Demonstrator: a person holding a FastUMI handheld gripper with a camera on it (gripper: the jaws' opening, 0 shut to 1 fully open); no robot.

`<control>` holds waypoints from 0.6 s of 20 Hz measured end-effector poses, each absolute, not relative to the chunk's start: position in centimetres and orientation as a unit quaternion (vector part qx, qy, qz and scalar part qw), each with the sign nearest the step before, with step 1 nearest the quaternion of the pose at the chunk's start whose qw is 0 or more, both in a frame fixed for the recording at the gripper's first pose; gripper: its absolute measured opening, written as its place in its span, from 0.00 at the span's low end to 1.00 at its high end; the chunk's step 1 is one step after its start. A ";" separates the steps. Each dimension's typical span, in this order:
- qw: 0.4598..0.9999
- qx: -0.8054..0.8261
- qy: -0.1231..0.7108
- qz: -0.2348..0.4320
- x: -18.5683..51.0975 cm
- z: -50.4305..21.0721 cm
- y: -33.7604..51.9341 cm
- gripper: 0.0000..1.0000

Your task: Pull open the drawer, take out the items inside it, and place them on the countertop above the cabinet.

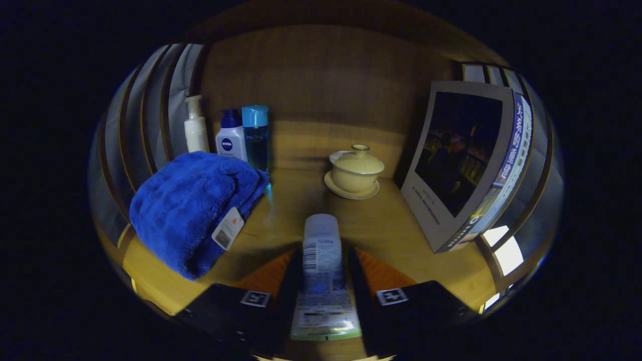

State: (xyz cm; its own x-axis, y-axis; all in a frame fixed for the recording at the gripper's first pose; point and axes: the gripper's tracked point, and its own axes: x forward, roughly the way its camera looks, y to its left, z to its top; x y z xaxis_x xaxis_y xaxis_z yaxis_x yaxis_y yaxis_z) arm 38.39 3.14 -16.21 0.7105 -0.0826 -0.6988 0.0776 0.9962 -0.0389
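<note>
Claw (322, 260) grasping tube (322, 271) above surface (381, 225); early release risks it rolling toward lidded cup (355, 173).

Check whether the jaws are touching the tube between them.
Touching. The gripper view shows the gripper with both jaws pressed against the sides of the tube, no gap.

Readable marks on the wooden countertop (301, 200)

The white bottle (230, 141) with the dark blue pump, just left of the blue-capped bottle (255, 136), bears a round "NIVEA" logo. The tube (322, 271) in front of it carries a barcode and print too small to read. The book (469, 165), to the right, has illegible spine characters.
</note>
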 end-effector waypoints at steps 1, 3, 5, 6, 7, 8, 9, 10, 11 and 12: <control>0.926 -0.006 0.375 -0.038 38.5 -16.0 3.3 0.75; 0.931 -0.010 0.365 -0.022 38.1 -15.4 3.7 0.87; 0.949 -0.023 0.314 -0.027 38.2 -12.7 3.3 0.99; 0.958 -0.028 0.284 -0.034 37.6 -10.6 3.0 0.99; 0.966 -0.027 0.252 -0.043 37.4 -8.8 2.7 0.99; 0.974 -0.021 0.221 -0.052 36.7 -6.7 2.7 0.99; 0.980 -0.011 0.188 -0.060 36.1 -4.7 2.7 0.99; 0.985 -0.002 0.162 -0.066 34.9 -2.6 2.7 0.99; 0.988 -0.001 0.138 -0.075 33.6 -0.7 2.5 0.98; 0.989 -0.004 0.119 -0.082 32.1 1.0 2.4 0.98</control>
